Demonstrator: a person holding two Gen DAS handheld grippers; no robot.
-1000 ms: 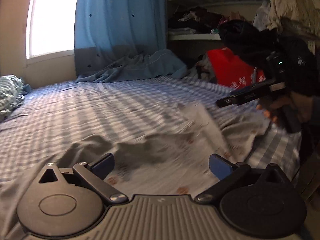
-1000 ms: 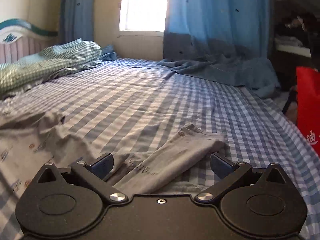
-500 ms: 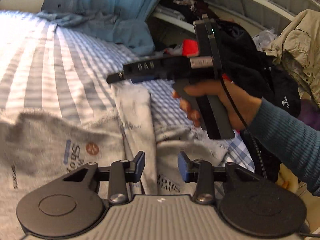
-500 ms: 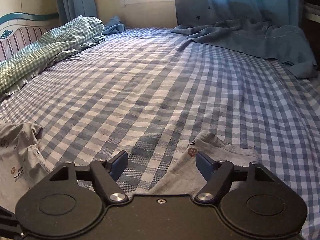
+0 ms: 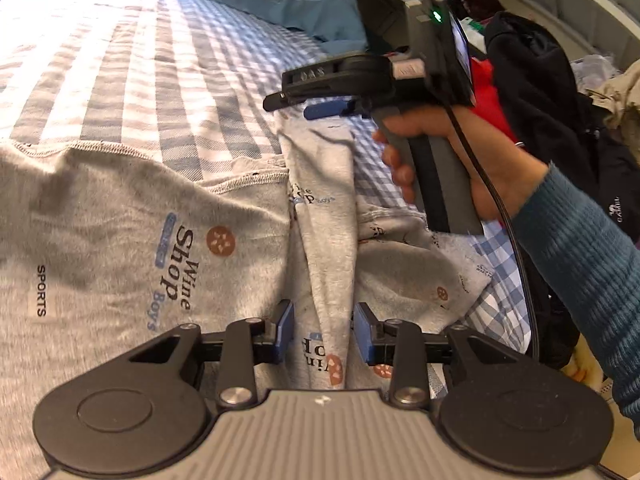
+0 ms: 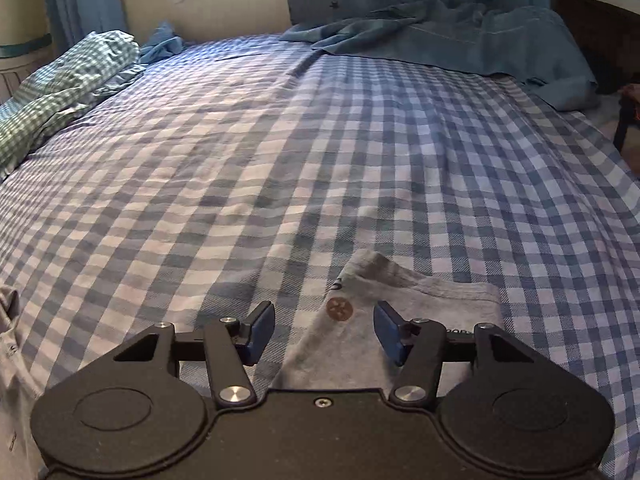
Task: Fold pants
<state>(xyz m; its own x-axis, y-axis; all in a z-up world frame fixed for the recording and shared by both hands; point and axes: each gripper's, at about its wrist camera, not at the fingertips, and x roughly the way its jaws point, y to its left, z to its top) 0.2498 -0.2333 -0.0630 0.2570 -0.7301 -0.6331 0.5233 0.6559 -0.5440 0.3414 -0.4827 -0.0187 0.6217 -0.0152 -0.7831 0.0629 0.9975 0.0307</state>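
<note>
Grey printed pants (image 5: pixel 120 240) lie spread on the checked bed. My left gripper (image 5: pixel 324 332) sits low over them, its jaws closing around a raised lengthwise fold (image 5: pixel 332 280) that runs between the blue pads; the pads do not clearly press on it. In the right wrist view, a leg end of the pants (image 6: pixel 440 300) lies under my right gripper (image 6: pixel 325 332), whose jaws are also closing, with the cloth's edge between them and gaps on both sides. The left wrist view shows the right gripper (image 5: pixel 292 106) in a person's hand (image 5: pixel 432 152), hovering over that leg end.
The blue-and-white checked sheet (image 6: pixel 320 140) covers the bed. A blue blanket (image 6: pixel 480 40) lies bunched at the far end and a green checked quilt (image 6: pixel 60 92) at the left. Dark clothes (image 5: pixel 540 92) and a red bag (image 5: pixel 488 96) pile up beside the bed.
Both grippers came down onto the pants and their jaws narrowed from wide open. The left gripper rolled and now straddles a fold; the right one moved over the leg end.
</note>
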